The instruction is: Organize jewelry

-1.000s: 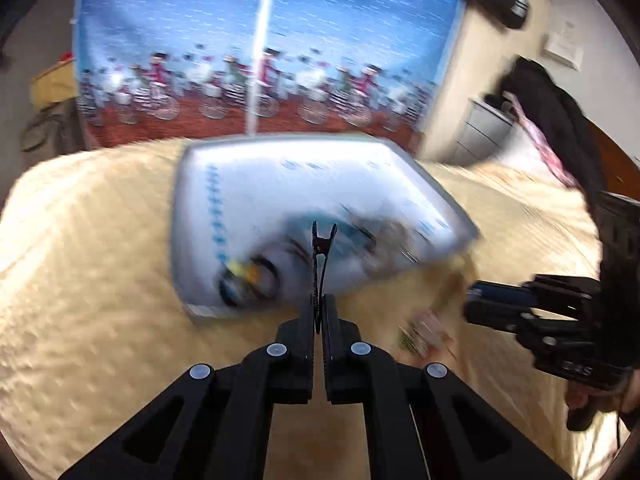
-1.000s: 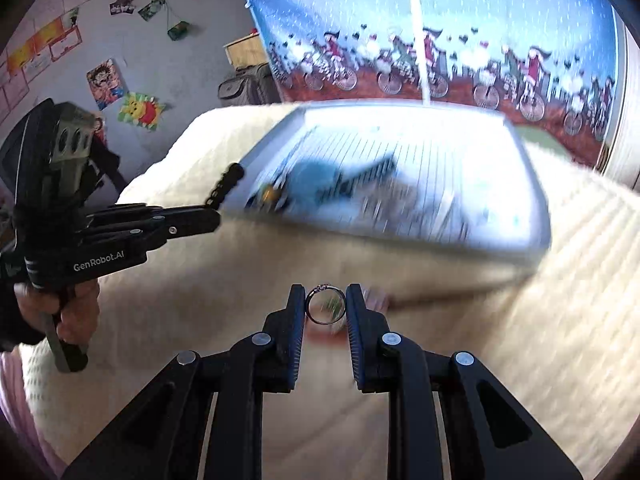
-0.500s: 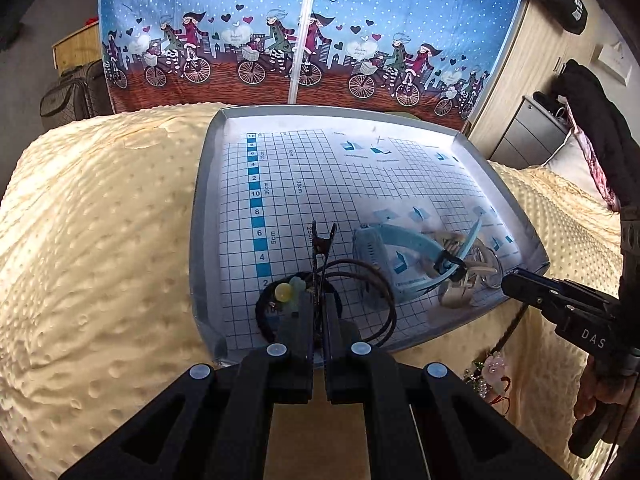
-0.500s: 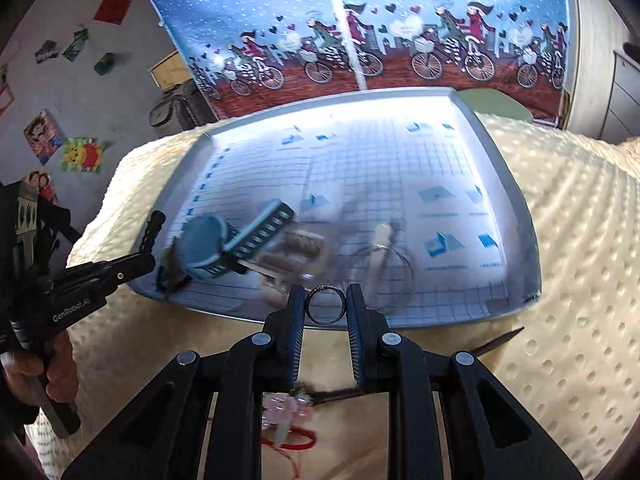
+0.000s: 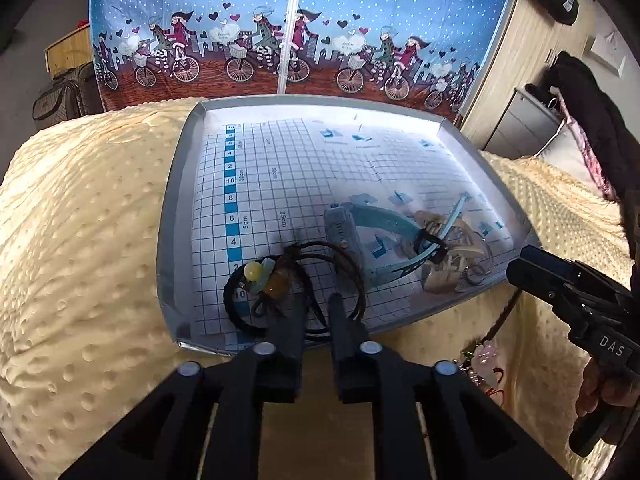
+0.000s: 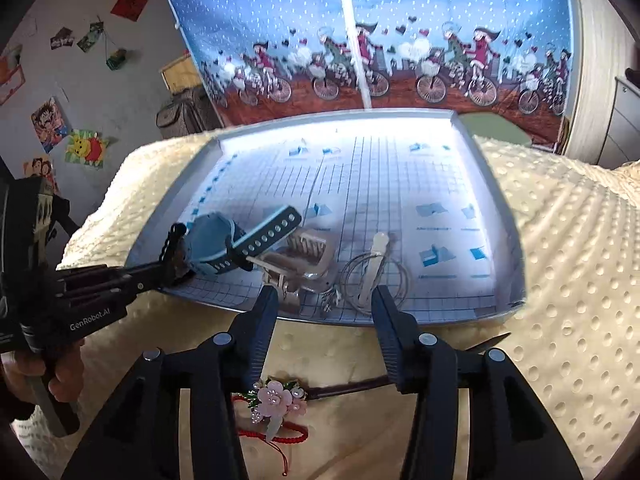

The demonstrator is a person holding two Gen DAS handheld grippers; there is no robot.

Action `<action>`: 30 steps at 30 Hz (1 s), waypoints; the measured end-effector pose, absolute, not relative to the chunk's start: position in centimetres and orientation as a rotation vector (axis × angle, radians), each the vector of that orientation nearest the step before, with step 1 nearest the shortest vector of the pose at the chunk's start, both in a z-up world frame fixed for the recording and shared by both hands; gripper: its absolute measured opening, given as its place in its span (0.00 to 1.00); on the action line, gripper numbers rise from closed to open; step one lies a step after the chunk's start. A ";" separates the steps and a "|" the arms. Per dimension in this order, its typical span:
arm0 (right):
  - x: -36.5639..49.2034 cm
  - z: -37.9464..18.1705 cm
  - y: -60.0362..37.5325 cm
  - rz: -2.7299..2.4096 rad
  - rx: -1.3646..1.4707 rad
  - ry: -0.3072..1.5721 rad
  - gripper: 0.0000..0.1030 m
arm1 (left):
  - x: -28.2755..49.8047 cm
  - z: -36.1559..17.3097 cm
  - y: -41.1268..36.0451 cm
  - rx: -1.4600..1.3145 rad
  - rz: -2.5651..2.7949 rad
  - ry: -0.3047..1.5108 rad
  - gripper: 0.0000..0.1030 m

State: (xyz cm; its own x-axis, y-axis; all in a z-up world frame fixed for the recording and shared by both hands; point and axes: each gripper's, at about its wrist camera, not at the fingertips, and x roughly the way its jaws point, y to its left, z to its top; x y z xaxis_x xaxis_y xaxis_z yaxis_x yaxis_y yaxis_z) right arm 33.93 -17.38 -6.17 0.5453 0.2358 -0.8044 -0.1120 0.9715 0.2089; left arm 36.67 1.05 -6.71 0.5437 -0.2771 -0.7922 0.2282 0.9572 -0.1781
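A grey tray lined with grid paper lies on a cream blanket. My left gripper is open over its near edge, just above a black cord necklace with yellow and amber beads. Beside it lie a blue watch and a beige claw clip. My right gripper is wide open at the tray's front edge, with nothing between its fingers. Beyond it rest thin silver hoops, a pale hair clip, the claw clip and the watch.
A pink flower hairpin with a dark stick and a red cord bracelet lie on the blanket under my right gripper. A blue bicycle-print curtain hangs behind. A hand holds each gripper handle. The far half of the tray is bare.
Both grippers moved to the tray's near edge and opened. The left let go of the black cord piece, and the right let go of the small ring.
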 end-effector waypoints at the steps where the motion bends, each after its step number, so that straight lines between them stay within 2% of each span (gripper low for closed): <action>1: 33.6 -5.8 -17.6 0.200 0.145 0.956 0.49 | 36.3 -6.4 1.2 -0.071 -0.302 0.927 0.31; 3: 32.7 -5.1 -18.3 0.180 0.162 0.916 0.58 | 35.3 -5.6 1.6 -0.103 -0.301 0.869 0.55; 4: 32.2 -4.7 -18.6 0.172 0.173 0.896 0.60 | 34.9 -5.3 1.9 -0.114 -0.294 0.842 0.76; 5: 31.7 -4.2 -18.8 0.168 0.184 0.876 0.63 | 34.3 -4.8 2.1 -0.123 -0.281 0.804 0.85; 7: 30.7 -3.2 -19.2 0.161 0.196 0.838 0.70 | 32.7 -3.7 2.3 -0.140 -0.286 0.730 0.89; 8: 30.2 -2.7 -19.4 0.160 0.203 0.821 0.78 | 32.3 -3.2 2.4 -0.141 -0.296 0.715 0.93; 9: 29.6 -2.3 -19.6 0.162 0.217 0.805 0.89 | 31.5 -2.6 2.4 -0.138 -0.297 0.696 0.94; 11: 28.2 -1.2 -20.1 0.176 0.256 0.771 0.99 | 30.0 -1.4 2.5 -0.130 -0.286 0.649 0.96; 14: 25.6 0.6 -20.5 0.199 0.275 0.701 0.99 | 27.1 0.2 3.1 -0.134 -0.290 0.558 1.00; 18: 20.8 2.8 -19.4 0.176 0.213 0.612 0.99 | 23.5 1.5 4.1 -0.158 -0.298 0.482 1.00; 24: 16.5 4.2 -18.2 0.128 0.163 0.581 0.99 | 19.4 2.1 4.8 -0.127 -0.274 0.496 1.00; 30: 13.2 4.7 -17.6 0.082 0.152 0.629 0.99 | 16.1 1.9 6.0 -0.119 -0.273 0.527 1.00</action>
State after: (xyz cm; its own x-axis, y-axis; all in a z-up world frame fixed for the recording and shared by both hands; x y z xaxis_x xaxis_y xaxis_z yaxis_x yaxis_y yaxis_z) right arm 13.21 -17.59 4.70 0.8058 0.1228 -0.5793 -0.0303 0.9855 0.1668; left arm 16.08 5.97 1.89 0.8291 -0.2873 -0.4796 0.2264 0.9569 -0.1819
